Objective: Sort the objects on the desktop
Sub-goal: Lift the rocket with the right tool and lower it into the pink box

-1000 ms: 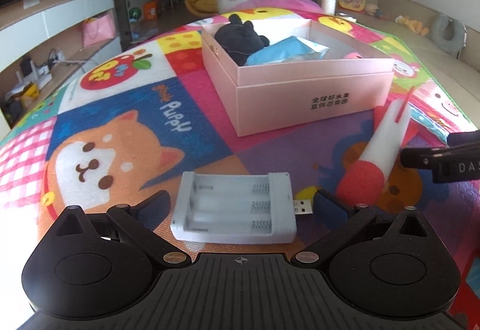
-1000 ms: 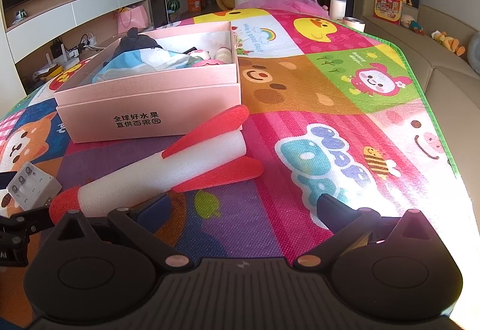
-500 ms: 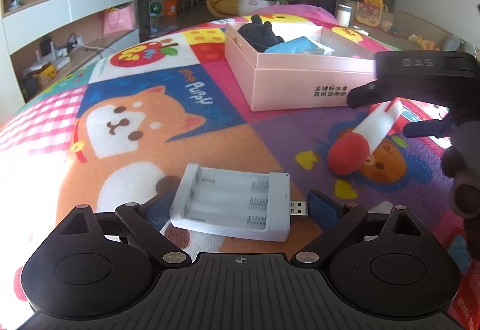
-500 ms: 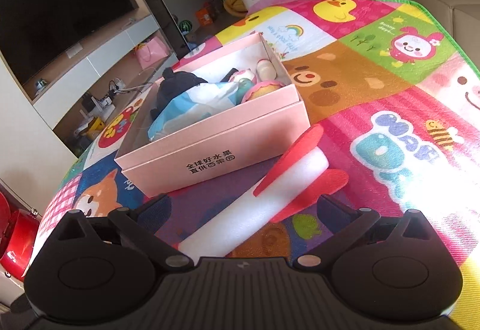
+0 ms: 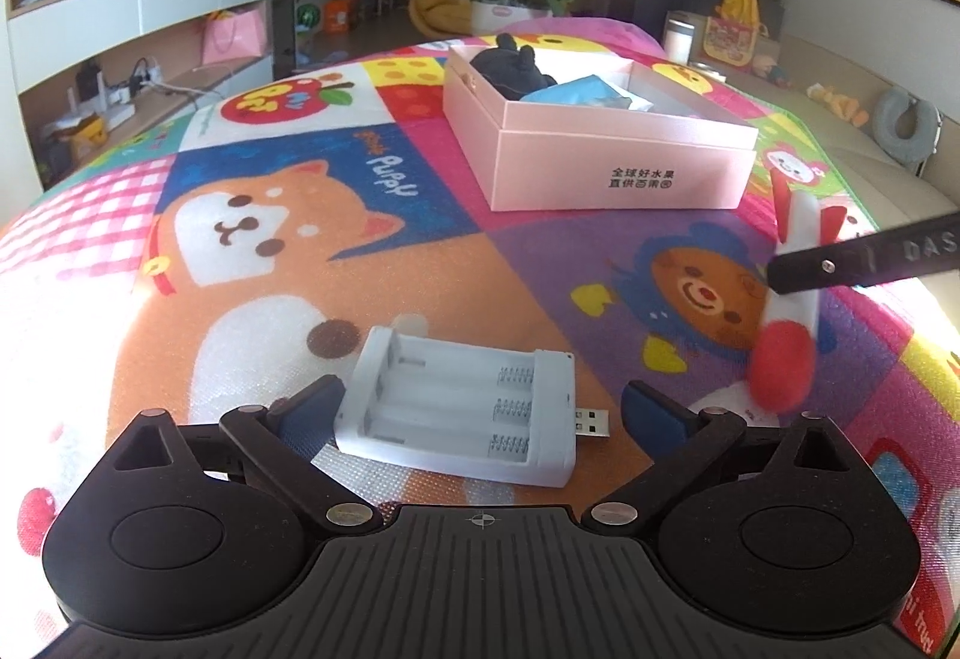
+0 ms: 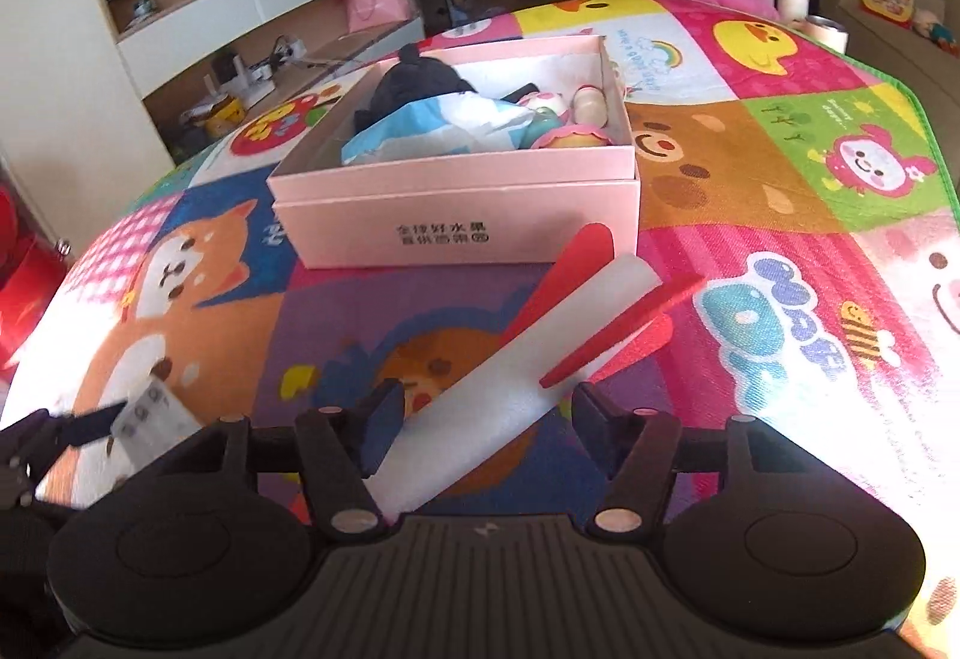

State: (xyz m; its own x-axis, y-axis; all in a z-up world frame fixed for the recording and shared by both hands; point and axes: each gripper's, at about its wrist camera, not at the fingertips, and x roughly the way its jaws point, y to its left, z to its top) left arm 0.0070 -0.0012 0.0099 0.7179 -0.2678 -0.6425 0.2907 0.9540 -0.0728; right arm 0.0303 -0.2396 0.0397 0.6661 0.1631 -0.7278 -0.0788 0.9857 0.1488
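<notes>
My right wrist view alone shows the pink box's (image 6: 474, 233) toys; right gripper (image 6: 486, 419) fingers, just closing, bracket the foam rocket (image 6: 510, 389); left gripper (image 5: 480, 413) fingers gape around the battery charger (image 5: 462, 407).

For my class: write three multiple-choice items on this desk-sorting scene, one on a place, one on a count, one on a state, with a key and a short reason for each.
1. Where does the battery charger lie?
A. inside the pink box
B. on the mat between the left gripper's fingers
C. on the shelf

2. How many battery slots does the charger have?
A. one
B. three
C. six

3. How is the pink box?
A. open and holding things
B. closed with a lid
C. open and empty

Key: 1 B, it lies between the left gripper fingers; 2 B, three spring rows show; 3 A, a dark plush toy and a blue pack lie inside.
</notes>
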